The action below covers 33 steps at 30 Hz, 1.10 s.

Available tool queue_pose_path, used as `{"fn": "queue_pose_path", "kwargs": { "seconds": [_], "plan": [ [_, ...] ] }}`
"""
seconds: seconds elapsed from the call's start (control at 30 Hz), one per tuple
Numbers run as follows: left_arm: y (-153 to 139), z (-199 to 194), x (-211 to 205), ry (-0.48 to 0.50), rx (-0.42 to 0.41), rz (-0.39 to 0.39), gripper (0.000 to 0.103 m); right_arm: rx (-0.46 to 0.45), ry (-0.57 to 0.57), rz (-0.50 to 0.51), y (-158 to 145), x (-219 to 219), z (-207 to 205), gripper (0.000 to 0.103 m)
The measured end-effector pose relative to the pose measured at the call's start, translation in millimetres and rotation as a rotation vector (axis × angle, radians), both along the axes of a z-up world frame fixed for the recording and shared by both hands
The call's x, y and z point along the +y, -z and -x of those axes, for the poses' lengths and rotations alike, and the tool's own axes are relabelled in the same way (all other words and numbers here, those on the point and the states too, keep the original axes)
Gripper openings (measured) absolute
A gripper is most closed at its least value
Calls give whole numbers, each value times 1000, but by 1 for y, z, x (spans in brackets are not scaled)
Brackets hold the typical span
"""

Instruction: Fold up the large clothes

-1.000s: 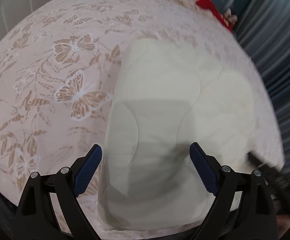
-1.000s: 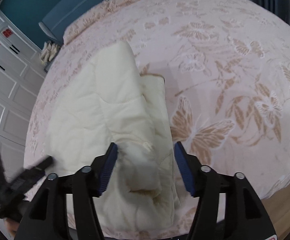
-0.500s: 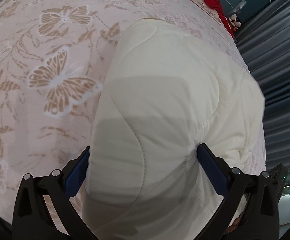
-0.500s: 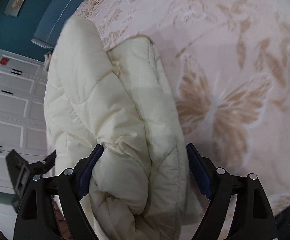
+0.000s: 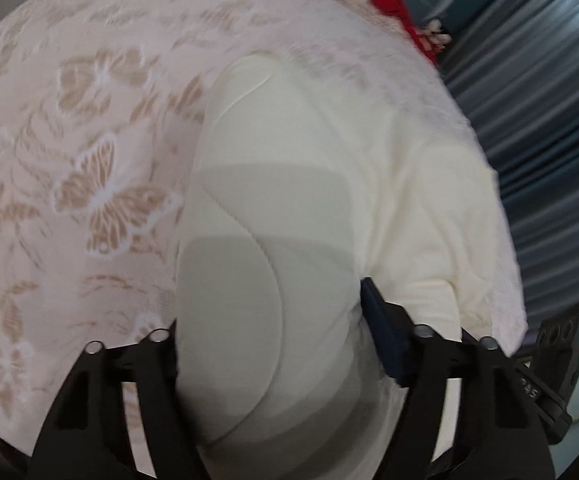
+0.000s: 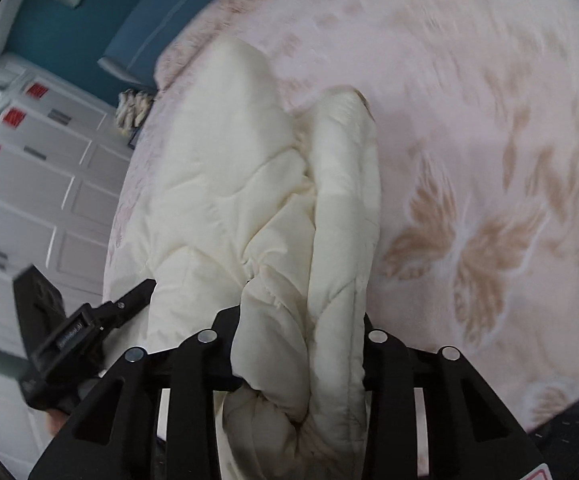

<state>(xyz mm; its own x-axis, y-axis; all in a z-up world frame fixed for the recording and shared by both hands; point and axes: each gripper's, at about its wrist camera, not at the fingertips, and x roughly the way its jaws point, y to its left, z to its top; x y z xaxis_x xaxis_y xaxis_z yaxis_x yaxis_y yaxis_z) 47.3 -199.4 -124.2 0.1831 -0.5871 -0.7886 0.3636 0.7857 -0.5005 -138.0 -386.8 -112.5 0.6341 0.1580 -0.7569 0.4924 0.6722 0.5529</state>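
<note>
A cream quilted padded garment (image 5: pixel 329 184) lies folded on a pink bedspread (image 5: pixel 89 120) with tan butterflies. My left gripper (image 5: pixel 273 344) is shut on the garment's near edge, its fabric bulging between the jaws. In the right wrist view the same garment (image 6: pixel 249 200) is bunched in thick folds. My right gripper (image 6: pixel 301 340) is shut on a thick bundle of it. The left gripper (image 6: pixel 73 336) shows at the lower left of the right wrist view, against the garment's other side.
A red cloth item (image 5: pixel 405 24) lies at the far edge of the bed. Blue-grey curtains (image 5: pixel 541 100) hang to the right. White wardrobe doors (image 6: pixel 29 184) and a teal wall (image 6: pixel 73 28) stand beyond the bed's left side.
Both grippers came down onto the garment's near end and closed on it. The fabric now bunches between the jaws, and both views are motion-blurred.
</note>
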Motion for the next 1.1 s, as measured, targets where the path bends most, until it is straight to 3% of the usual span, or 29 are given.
{"fn": "queue_pose_path", "kwargs": {
  "seconds": [0.13,0.43,0.7,0.9,1.0,1.1],
  "plan": [
    [-51,10,18,24,-74,89,61,-101,-14,78,-56,18,14,32],
    [-215,45,69,36,-427,289,61,-420,-37,292,-208,67,49,32],
    [-331,80,131,26,-720,433,62,-686,-78,433,-322,113,62,32],
    [-380,87,181,-10,-877,498,63,-812,-141,494,-379,152,51,33],
    [-385,77,198,-27,-926,506,63,-841,-163,510,-387,166,36,34],
    [-375,55,211,-46,-916,495,64,-829,-183,502,-384,176,12,35]
  ]
}}
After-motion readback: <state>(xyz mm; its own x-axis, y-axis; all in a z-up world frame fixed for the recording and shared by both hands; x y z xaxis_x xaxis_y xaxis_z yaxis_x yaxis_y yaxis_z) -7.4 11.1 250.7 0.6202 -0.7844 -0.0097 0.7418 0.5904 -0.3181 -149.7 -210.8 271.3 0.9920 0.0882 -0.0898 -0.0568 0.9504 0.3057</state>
